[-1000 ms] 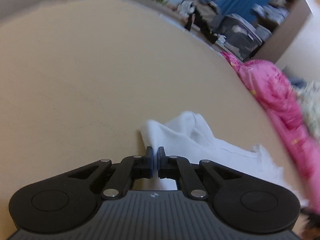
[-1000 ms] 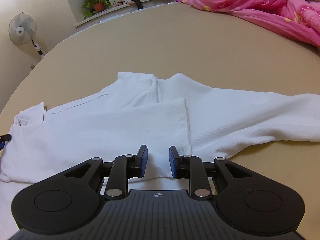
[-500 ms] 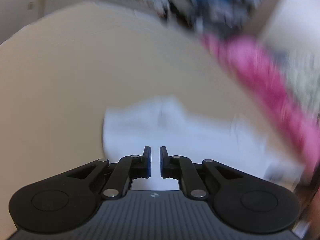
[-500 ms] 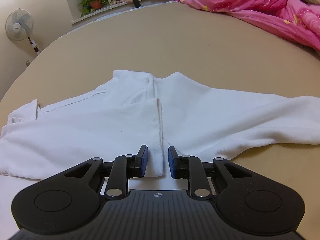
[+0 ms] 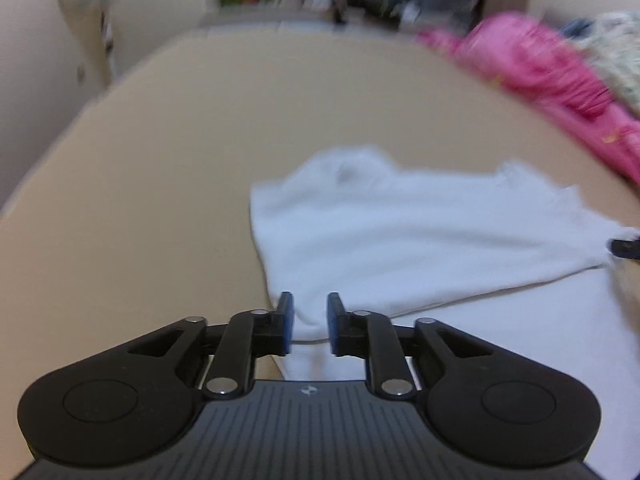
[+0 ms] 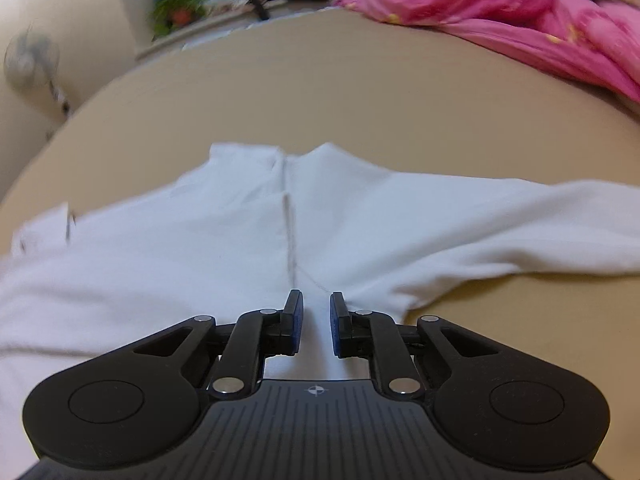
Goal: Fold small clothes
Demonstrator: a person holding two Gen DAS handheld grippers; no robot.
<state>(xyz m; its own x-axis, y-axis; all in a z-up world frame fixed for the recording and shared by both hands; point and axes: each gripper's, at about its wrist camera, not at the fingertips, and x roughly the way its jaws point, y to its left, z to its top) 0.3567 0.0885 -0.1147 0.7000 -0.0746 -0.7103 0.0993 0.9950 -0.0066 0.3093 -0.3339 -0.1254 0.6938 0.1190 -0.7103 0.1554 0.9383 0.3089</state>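
Note:
A small white garment (image 6: 224, 240) lies spread on the tan surface (image 6: 360, 96), one sleeve folded across its front and the other sleeve (image 6: 520, 224) stretched out to the right. My right gripper (image 6: 316, 322) is open and empty, just above the garment's near edge by the centre seam. In the left wrist view the garment (image 5: 400, 232) lies ahead and to the right. My left gripper (image 5: 310, 322) is open and empty over its near left corner. The right gripper's tip (image 5: 626, 248) shows at the right edge.
A pink quilt (image 6: 520, 12) is heaped along the far right of the surface, also in the left wrist view (image 5: 560, 72). A standing fan (image 6: 32, 60) and a potted plant (image 6: 178, 12) stand beyond the far left edge. Bare tan surface lies to the left of the garment.
My left gripper has opened, let go of the white garment and swung left. My right gripper stayed open and shifted right, toward the centre seam.

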